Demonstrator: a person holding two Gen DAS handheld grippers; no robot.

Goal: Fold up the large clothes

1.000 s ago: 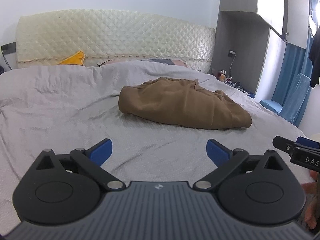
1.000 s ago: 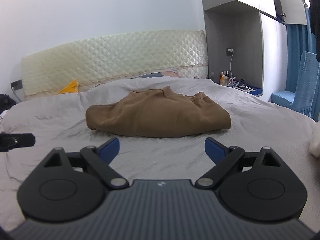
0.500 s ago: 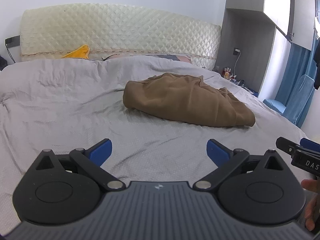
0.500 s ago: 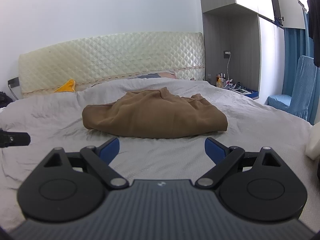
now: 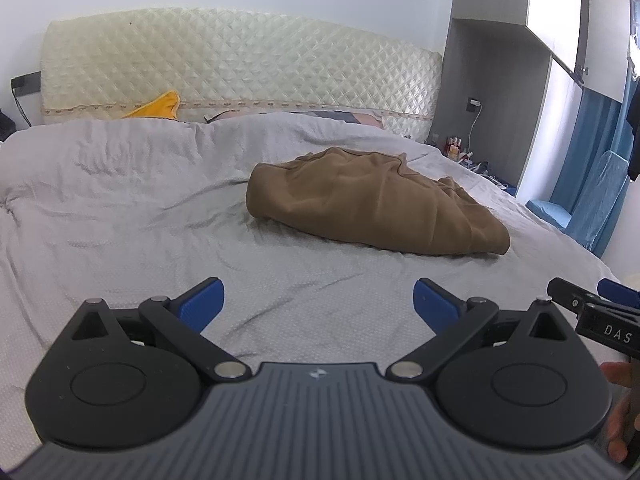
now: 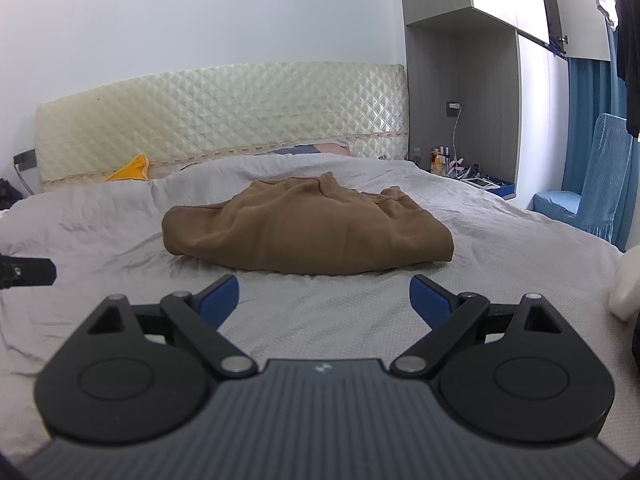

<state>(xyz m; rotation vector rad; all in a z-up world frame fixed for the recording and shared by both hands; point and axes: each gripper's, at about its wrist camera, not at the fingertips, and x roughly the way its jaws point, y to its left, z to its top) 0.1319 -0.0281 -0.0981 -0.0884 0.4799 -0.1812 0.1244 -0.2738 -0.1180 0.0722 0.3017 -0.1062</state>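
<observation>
A brown garment [image 5: 372,204] [image 6: 308,232] lies bunched in a low heap in the middle of a bed covered with a grey sheet [image 5: 120,220] [image 6: 500,248]. My left gripper [image 5: 318,300] hovers open over the sheet, short of the heap and to its left, with nothing between its blue pads. My right gripper [image 6: 324,296] is open too, held just in front of the heap's near edge and apart from it. The right gripper's tip shows at the right edge of the left wrist view, with a hand [image 5: 618,412] under it.
A quilted cream headboard [image 5: 240,76] [image 6: 224,116] stands behind the bed, with a yellow cloth [image 5: 154,108] and pillows at its foot. A grey wall cabinet [image 6: 460,92], a cluttered bedside shelf [image 6: 468,172] and a blue covered chair [image 6: 588,196] stand at the right.
Both grippers have drifted slightly nearer the garment and stay open. The garment has not moved.
</observation>
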